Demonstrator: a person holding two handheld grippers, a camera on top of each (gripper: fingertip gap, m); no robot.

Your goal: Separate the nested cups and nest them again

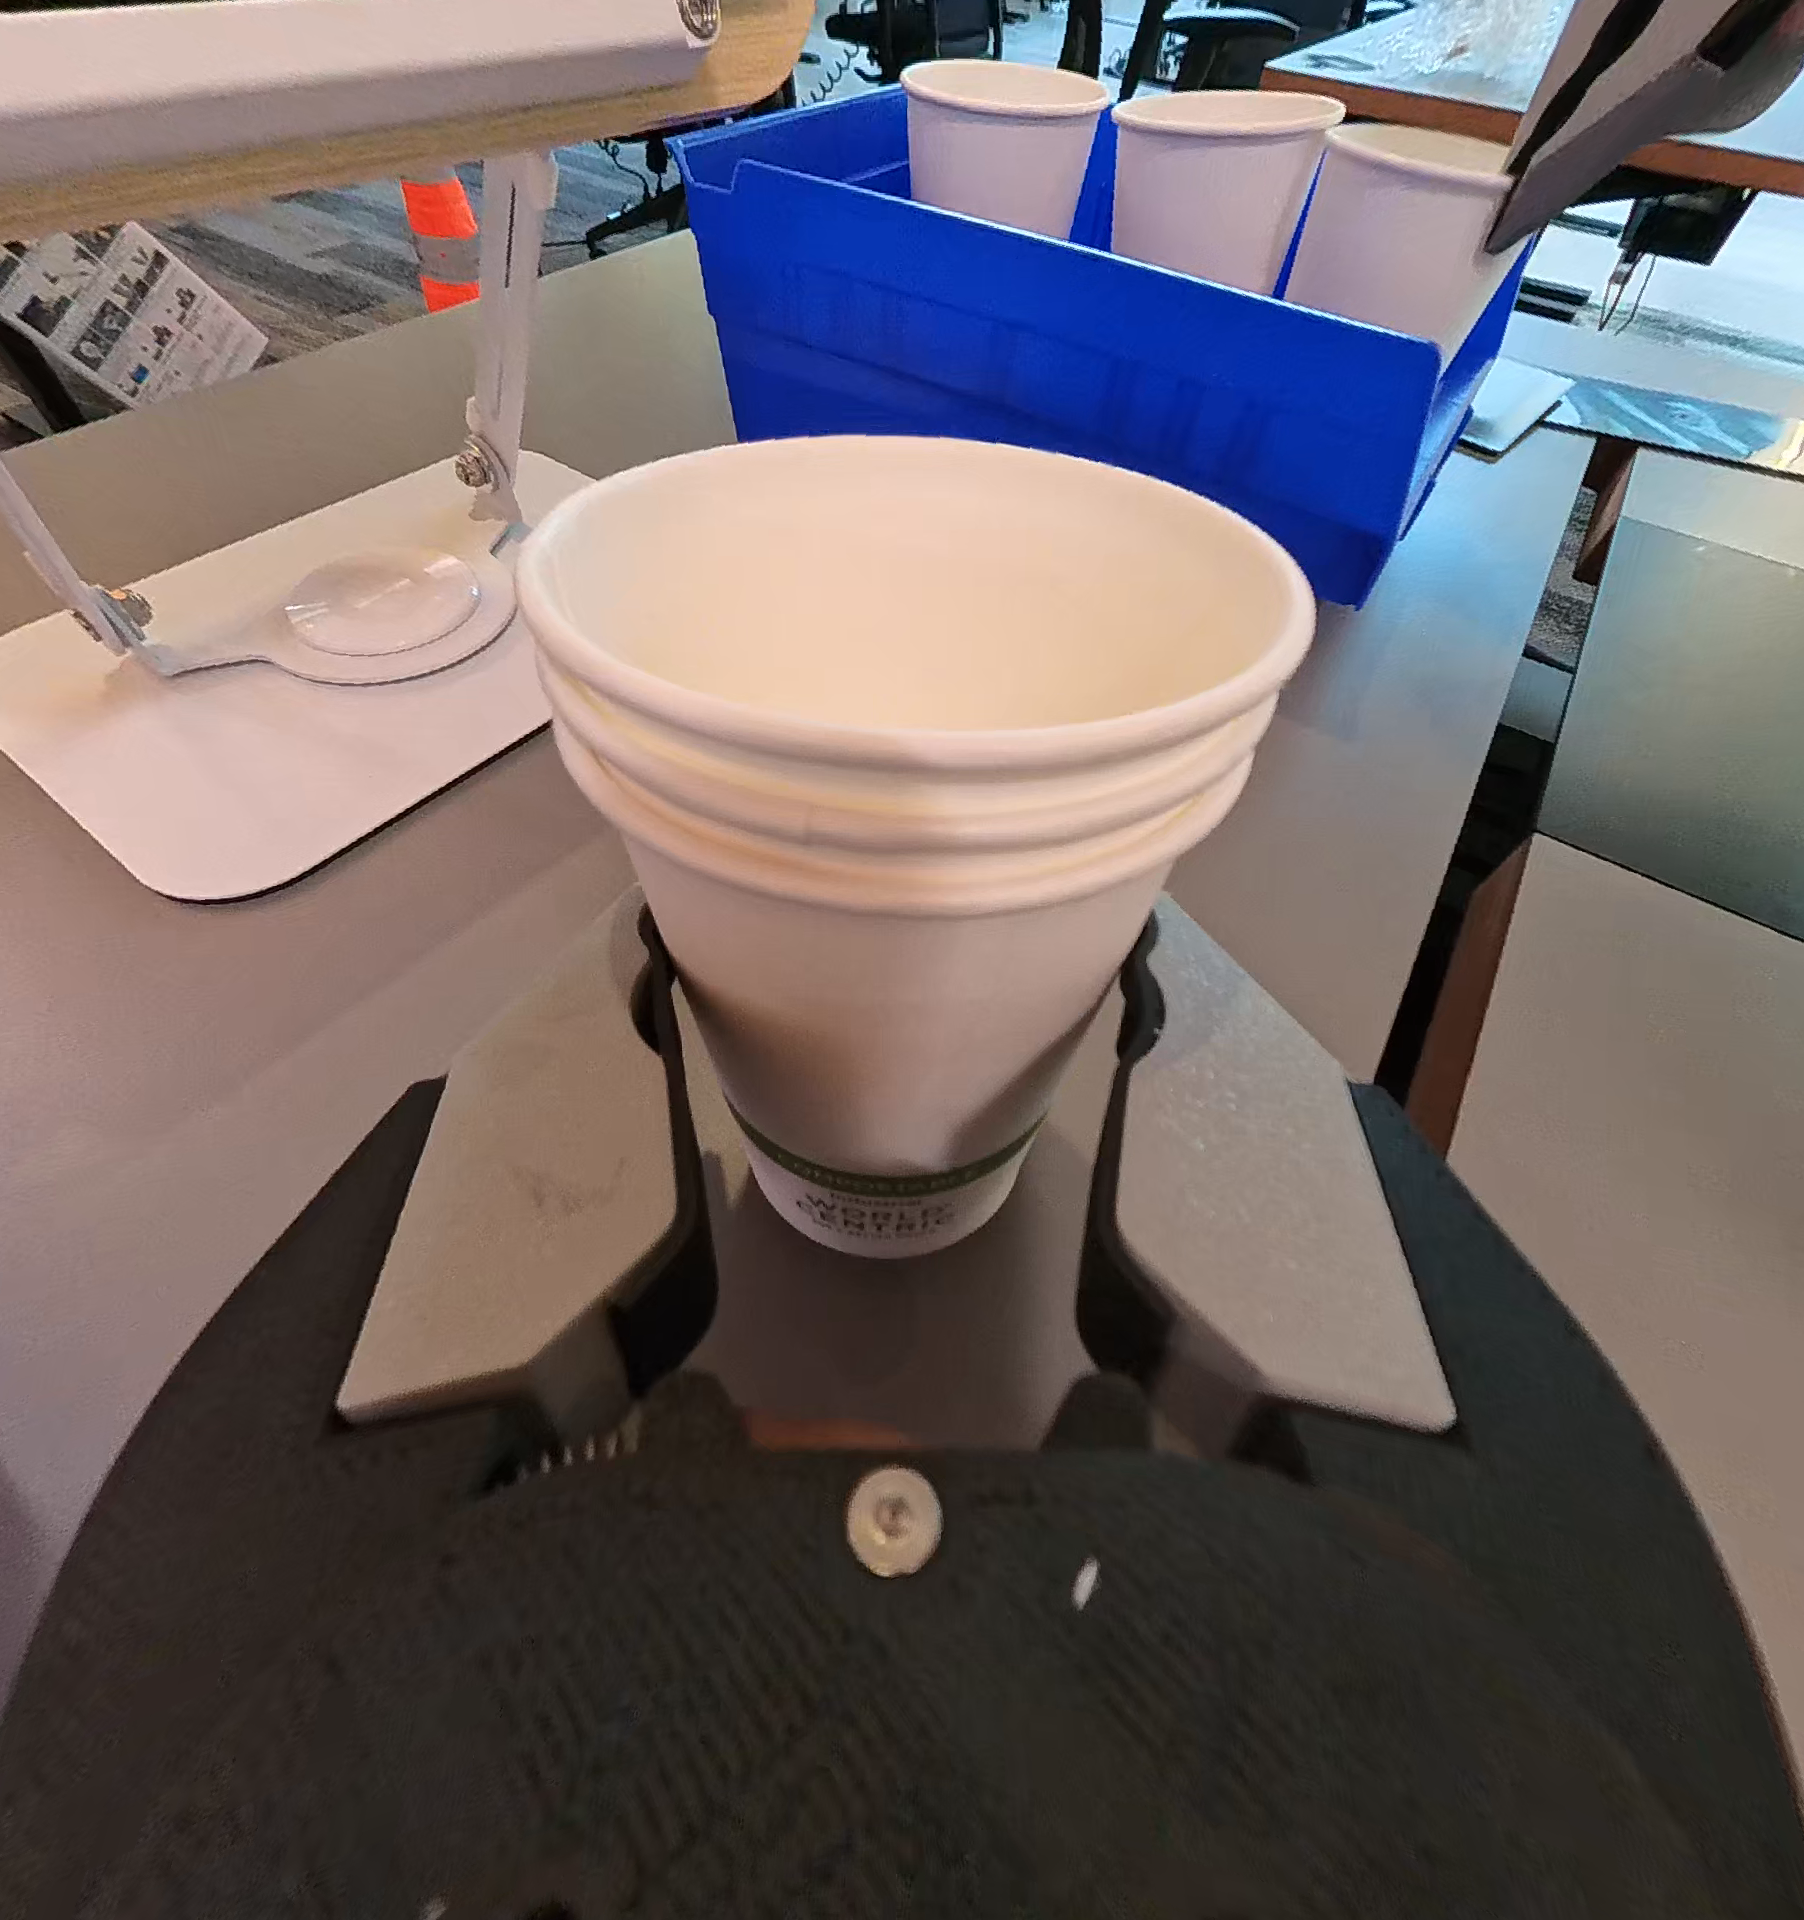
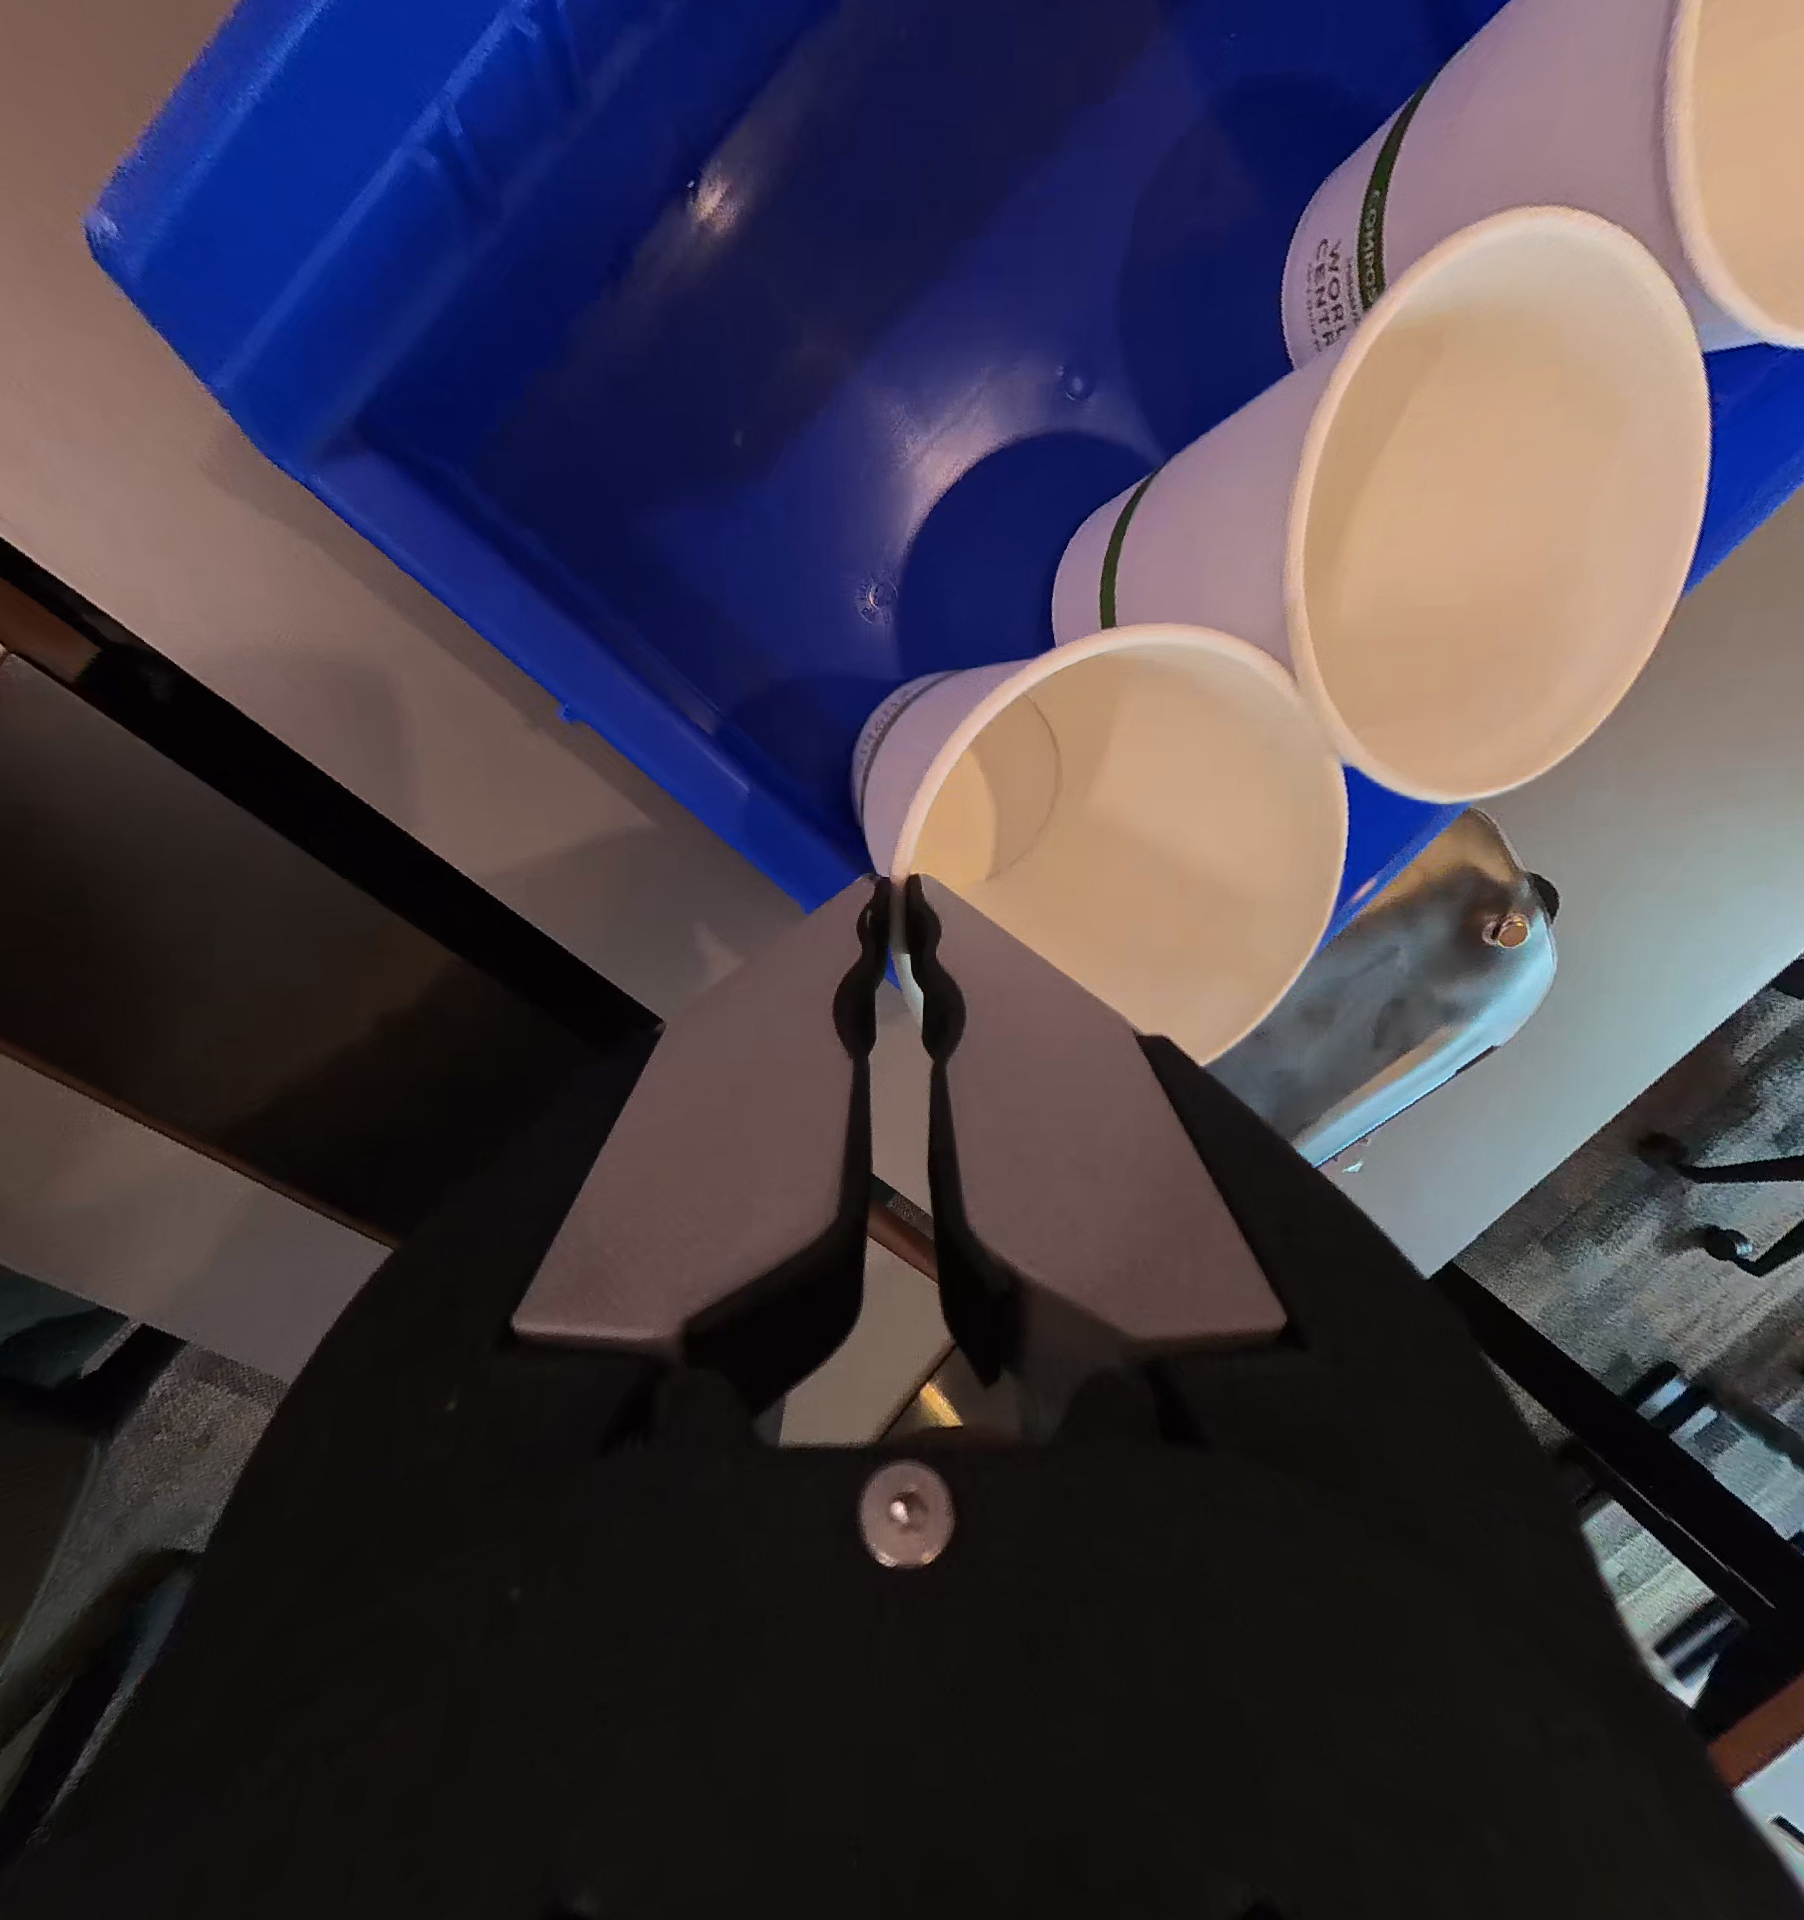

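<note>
My left gripper (image 1: 898, 1049) clamps the nested stack (image 1: 908, 790) low, upright above the near table, leaving its rims free. My right gripper (image 2: 899, 914) pinches the nearest single cup's (image 2: 1137, 831) rim in the far blue bin (image 2: 524, 343), probably parking it.

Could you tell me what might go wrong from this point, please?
1. The right claw pinches only the thin rim of the nearest single cup in the blue bin; the rim could crumple or slip as it lifts.
2. That cup stands close beside the middle cup, which may be dragged or tipped.
3. The left claw squeezes the nested stack low on its narrow end, so it could dent.
</note>
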